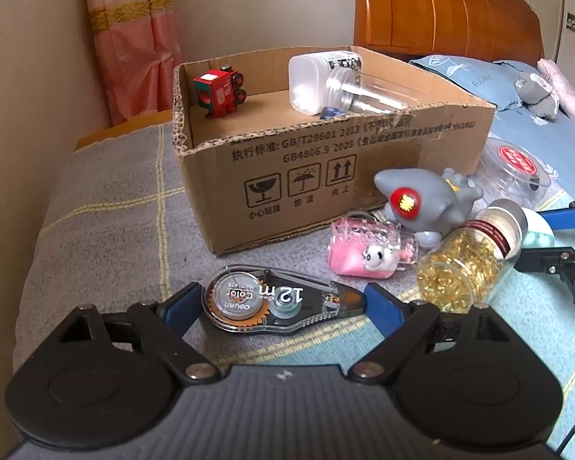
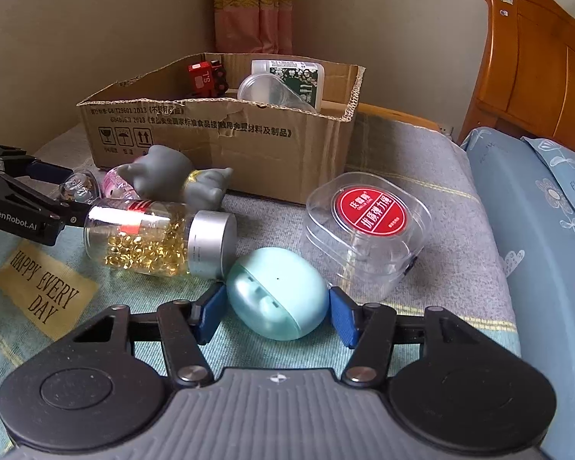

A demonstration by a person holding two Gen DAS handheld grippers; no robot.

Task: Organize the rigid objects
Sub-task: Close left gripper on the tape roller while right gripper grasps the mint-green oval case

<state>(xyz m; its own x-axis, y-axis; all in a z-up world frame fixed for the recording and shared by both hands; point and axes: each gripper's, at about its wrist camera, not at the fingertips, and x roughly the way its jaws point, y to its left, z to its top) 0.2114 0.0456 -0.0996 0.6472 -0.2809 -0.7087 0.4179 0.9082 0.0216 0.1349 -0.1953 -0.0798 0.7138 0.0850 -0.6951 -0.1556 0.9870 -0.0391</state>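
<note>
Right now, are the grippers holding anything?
The left hand-held gripper grips the correction tape by its two ends. The right hand-held gripper squeezes the mint egg case by its sides.

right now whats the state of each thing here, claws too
left claw: shut on clear correction tape dispenser, lying flat
right claw: shut on mint green egg-shaped case
brown cardboard box: open-topped, holds red toy train
clear jar of gold capsules: on its side, silver lid on
grey shark toy: tipped over
</note>
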